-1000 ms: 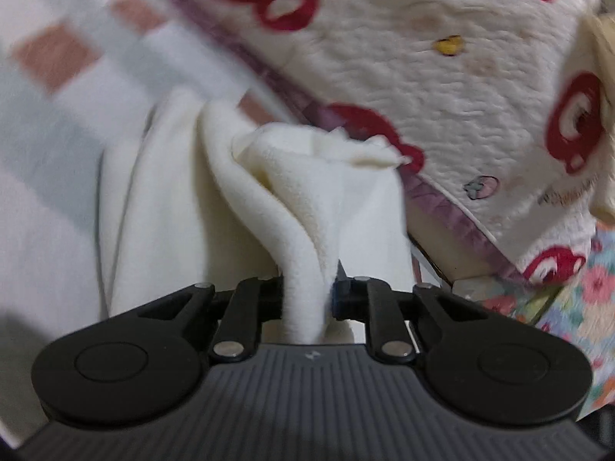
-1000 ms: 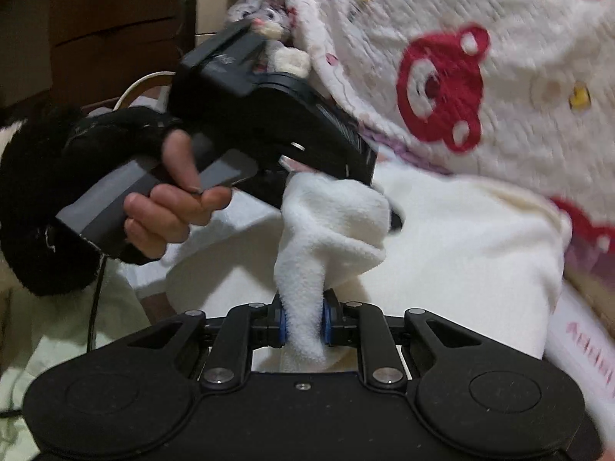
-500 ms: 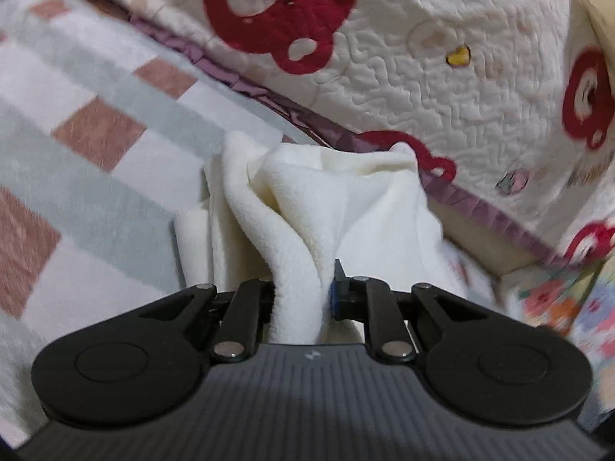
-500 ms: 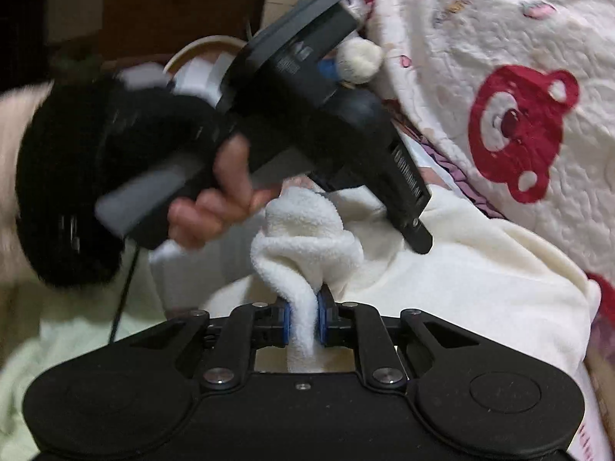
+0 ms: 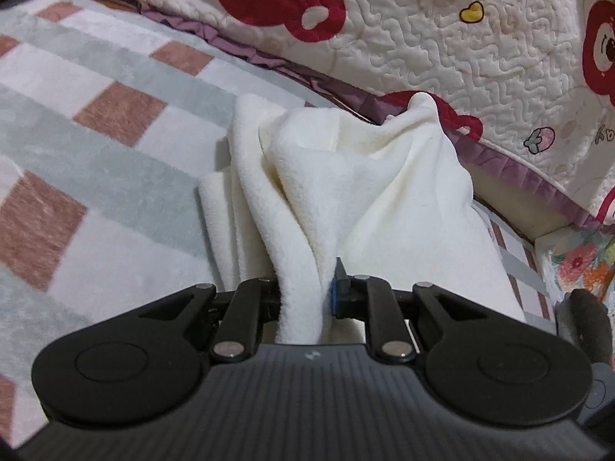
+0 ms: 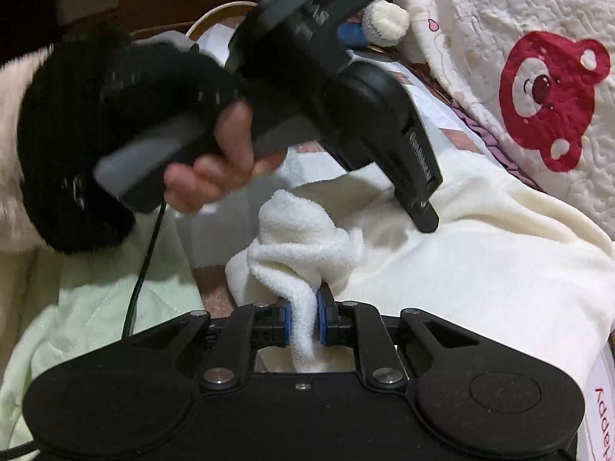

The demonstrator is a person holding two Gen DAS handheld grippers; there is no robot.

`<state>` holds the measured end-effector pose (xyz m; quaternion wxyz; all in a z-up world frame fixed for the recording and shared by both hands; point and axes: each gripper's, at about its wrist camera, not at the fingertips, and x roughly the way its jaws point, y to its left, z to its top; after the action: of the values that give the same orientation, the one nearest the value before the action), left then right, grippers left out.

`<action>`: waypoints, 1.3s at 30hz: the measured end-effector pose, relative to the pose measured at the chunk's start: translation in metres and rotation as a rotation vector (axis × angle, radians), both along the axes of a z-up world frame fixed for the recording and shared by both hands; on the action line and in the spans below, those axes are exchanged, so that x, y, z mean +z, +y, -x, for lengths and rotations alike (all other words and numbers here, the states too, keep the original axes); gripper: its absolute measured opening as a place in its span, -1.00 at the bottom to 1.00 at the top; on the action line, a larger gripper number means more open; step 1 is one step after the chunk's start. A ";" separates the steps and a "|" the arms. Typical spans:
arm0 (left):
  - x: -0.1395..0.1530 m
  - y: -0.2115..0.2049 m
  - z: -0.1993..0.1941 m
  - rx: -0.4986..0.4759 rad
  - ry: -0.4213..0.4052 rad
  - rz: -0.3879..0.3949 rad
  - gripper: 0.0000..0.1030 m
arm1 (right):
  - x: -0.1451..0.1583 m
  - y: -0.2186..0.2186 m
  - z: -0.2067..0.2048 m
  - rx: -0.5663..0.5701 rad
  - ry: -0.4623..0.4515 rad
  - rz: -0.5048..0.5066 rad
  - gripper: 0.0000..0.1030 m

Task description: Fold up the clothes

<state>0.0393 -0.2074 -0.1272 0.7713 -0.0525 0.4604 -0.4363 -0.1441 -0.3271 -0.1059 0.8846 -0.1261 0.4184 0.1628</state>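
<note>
A cream fleece garment (image 5: 369, 199) lies bunched on the checked blanket (image 5: 96, 146), its far edge against the bear quilt. My left gripper (image 5: 303, 296) is shut on a thick fold of it. In the right wrist view the same garment (image 6: 480, 276) spreads to the right, and my right gripper (image 6: 303, 320) is shut on another bunched fold. The left gripper's black body (image 6: 346, 88), held by a hand, hangs just above and behind that fold.
A white quilt with red bears (image 5: 442, 30) and a purple frilled edge rises behind the garment. A pale green cloth (image 6: 77, 330) lies at the lower left of the right wrist view. A plush toy (image 6: 384, 23) sits at the back. A floral box (image 5: 576, 265) stands on the right.
The left gripper has pulled back and swung left over the checked blanket, so the garment now drapes wider. The left hand and gripper have risen and come closer in the right wrist view.
</note>
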 end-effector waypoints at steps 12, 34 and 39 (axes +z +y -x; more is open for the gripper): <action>-0.004 0.011 0.004 0.020 -0.020 -0.020 -0.68 | -0.004 0.003 0.002 -0.031 0.057 -0.064 -0.68; -0.015 0.011 -0.006 0.008 -0.008 -0.024 -0.43 | 0.072 -0.075 0.096 -0.147 -0.067 -0.066 -0.19; -0.016 0.009 -0.005 -0.002 -0.016 -0.027 -0.42 | 0.064 -0.103 0.060 -0.303 -0.154 -0.020 0.12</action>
<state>0.0445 -0.1984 -0.1427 0.7751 -0.0380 0.4600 -0.4314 -0.2042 -0.4303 -0.0416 0.9297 -0.0648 0.3619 0.0215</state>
